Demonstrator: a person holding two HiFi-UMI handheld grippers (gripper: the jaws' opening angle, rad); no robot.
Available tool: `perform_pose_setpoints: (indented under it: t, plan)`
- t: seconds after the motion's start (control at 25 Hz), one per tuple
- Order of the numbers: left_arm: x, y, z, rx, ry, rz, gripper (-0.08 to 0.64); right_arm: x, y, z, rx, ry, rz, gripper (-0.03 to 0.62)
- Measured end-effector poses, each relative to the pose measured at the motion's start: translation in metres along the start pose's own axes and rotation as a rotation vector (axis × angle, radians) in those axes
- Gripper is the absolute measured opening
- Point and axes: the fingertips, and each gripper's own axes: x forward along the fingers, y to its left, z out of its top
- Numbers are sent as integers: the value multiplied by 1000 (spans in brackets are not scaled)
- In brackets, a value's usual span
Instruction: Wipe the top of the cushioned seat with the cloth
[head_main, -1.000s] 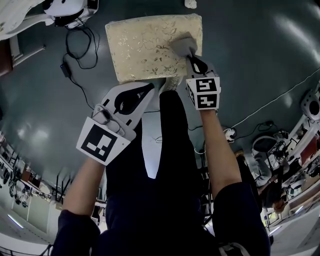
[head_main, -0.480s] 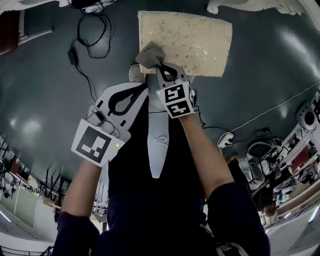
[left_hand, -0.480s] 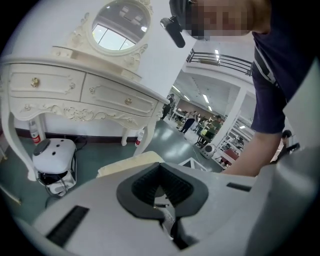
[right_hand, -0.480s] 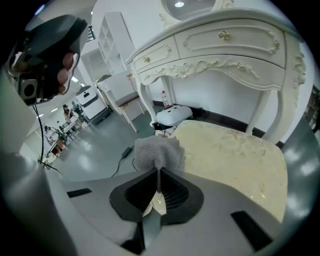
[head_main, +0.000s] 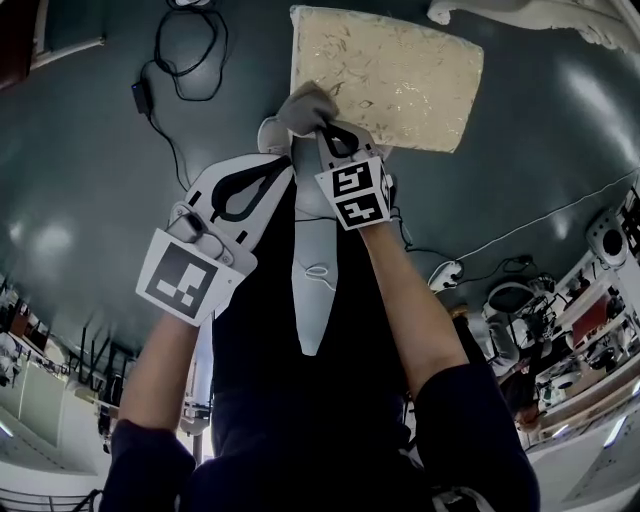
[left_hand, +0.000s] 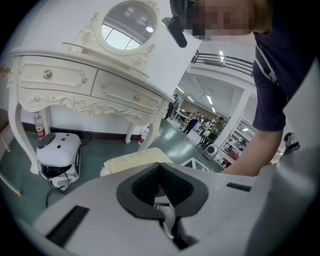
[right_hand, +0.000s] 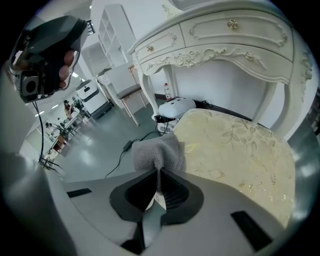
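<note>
Cloth (head_main: 305, 108), a grey bunched wad, was pinched between the closed jaws of the right gripper (head_main: 324, 128) and sat at the 7 o'clock corner of the cushioned seat (head_main: 385, 75), partly hanging past that edge. In the right gripper view the cloth (right_hand: 159, 150) covered the seat's (right_hand: 235, 150) near left rim and seemed to press on it, though contact could not be confirmed. The seat stood on the floor at about 12 to 1 o'clock in the head view, in front of a white dressing table (right_hand: 220, 45). The left gripper (head_main: 288, 168) hung at 8 o'clock of the cloth, off the seat, its jaws together on nothing. By my reading the wipe was under way with the cloth at one corner. The fabric showed no mark of which parts were done, so the broad stretch toward 2 o'clock may be left.
</note>
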Motion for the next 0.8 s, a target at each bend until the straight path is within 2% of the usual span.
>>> perform_pose_setpoints:
  t: [0.36, 0.8]
  plan:
    - [52, -40, 6, 18, 26, -53, 8, -34, -55, -45, 44, 9, -48, 37]
    - [132, -111, 33, 81, 54, -127, 8, -96, -149, -119, 171, 13, -137, 37]
